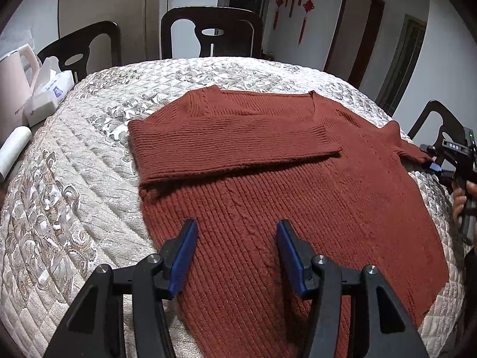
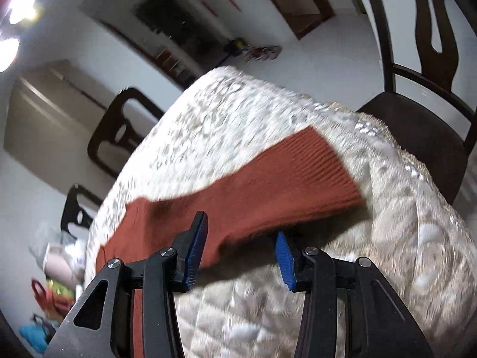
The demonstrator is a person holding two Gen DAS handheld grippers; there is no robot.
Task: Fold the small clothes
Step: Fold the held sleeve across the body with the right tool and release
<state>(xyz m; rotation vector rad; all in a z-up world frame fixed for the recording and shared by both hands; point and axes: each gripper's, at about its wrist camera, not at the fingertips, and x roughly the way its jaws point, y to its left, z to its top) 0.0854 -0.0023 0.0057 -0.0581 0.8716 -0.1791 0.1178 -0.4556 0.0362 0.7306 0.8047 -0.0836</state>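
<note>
A rust-red ribbed sweater (image 1: 268, 203) lies flat on the quilted table cover (image 1: 74, 194). Its left sleeve (image 1: 232, 140) is folded across the chest. The right sleeve (image 2: 268, 185) stretches out toward the table's right edge, its cuff near the rim. My left gripper (image 1: 237, 232) is open and empty, hovering over the sweater's lower body. My right gripper (image 2: 241, 238) is open, its jaws standing on either side of the right sleeve's lower edge; it also shows at the right edge of the left wrist view (image 1: 432, 161), by the cuff. The right wrist view is blurred.
Dark wooden chairs (image 1: 211, 32) ring the table, one close to the right sleeve (image 2: 417, 113). A tissue pack (image 1: 49, 89), a pink kettle (image 1: 15, 83) and a white roll (image 1: 13, 152) sit at the table's left edge.
</note>
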